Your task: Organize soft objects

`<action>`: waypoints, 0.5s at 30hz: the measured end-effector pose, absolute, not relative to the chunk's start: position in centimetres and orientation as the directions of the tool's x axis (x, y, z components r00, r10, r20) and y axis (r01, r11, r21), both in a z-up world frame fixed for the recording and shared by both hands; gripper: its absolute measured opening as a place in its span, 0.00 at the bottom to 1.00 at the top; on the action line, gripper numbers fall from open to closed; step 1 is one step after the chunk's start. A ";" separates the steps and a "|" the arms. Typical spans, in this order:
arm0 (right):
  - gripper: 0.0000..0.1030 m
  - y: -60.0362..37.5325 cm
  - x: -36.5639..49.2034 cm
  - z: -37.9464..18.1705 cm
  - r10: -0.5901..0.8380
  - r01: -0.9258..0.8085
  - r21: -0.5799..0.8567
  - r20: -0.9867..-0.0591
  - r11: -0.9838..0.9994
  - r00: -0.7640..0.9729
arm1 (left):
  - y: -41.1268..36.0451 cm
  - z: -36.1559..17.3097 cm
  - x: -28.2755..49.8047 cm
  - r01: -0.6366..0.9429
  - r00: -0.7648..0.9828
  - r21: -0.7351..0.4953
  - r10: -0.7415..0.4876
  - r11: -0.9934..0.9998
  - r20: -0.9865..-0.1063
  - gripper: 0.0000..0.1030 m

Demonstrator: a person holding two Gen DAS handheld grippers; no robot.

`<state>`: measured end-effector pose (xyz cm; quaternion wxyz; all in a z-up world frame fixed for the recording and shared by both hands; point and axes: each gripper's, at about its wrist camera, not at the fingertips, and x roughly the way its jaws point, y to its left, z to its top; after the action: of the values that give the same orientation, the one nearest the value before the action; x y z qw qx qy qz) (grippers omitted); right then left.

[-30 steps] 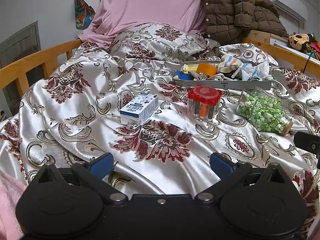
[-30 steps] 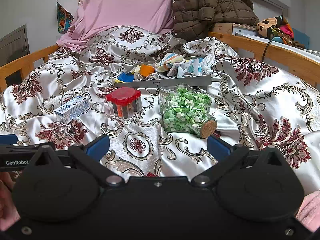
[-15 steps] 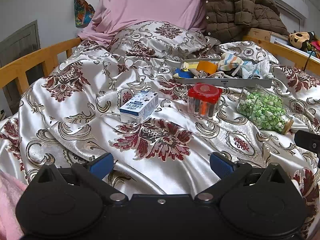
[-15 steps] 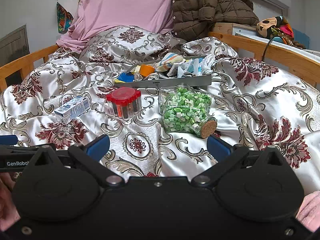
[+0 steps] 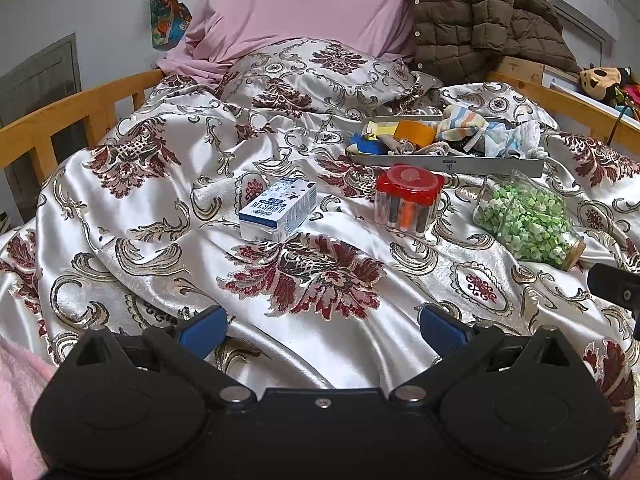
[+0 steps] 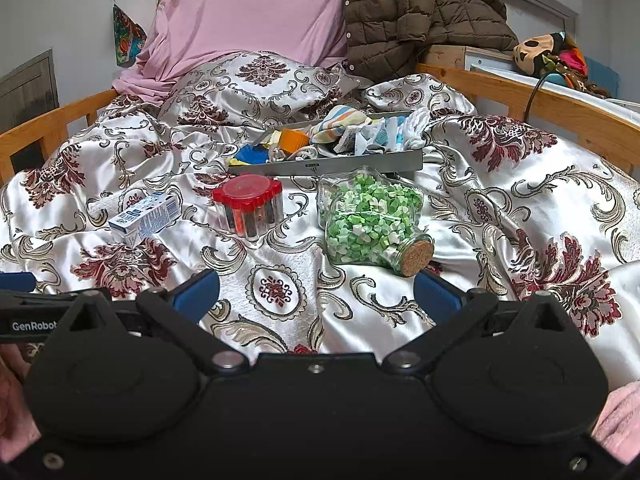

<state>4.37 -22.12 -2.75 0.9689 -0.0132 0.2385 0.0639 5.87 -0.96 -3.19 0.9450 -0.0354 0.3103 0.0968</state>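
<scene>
Two handheld grippers are held side by side, low and pointing forward, the left gripper (image 5: 322, 326) and the right gripper (image 6: 316, 290) each with blue-tipped fingers (image 5: 202, 330) spread wide and gripping nothing, a pink sleeve (image 6: 616, 424) at the edge.

Bedspread (image 5: 160, 216): silvery-white satin, maroon floral damask. Canister lid (image 5: 409, 178): red. Jar contents (image 6: 368, 216): green and white. Carton (image 5: 278, 210): blue-white. Jacket (image 6: 416, 12): brown quilted. Sheet (image 5: 296, 4): pink.
</scene>
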 end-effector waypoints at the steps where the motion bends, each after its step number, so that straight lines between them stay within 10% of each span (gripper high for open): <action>1: 0.99 -22.1 4.4 -2.7 0.118 -0.130 0.005 -0.464 0.991 0.878 | -1.0 -3.2 6.0 -0.207 0.787 -0.007 0.162 0.978 -0.595 0.99; 15: 0.99 -22.1 4.4 -2.7 0.117 -0.130 0.004 -0.464 0.991 0.878 | -1.1 -3.1 6.2 -0.203 0.779 -0.003 0.160 0.979 -0.606 0.99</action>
<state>4.35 -22.12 -2.73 0.9689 -0.0135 0.2388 0.0638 6.22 -1.09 -3.07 0.9426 -0.0341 0.3178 0.0962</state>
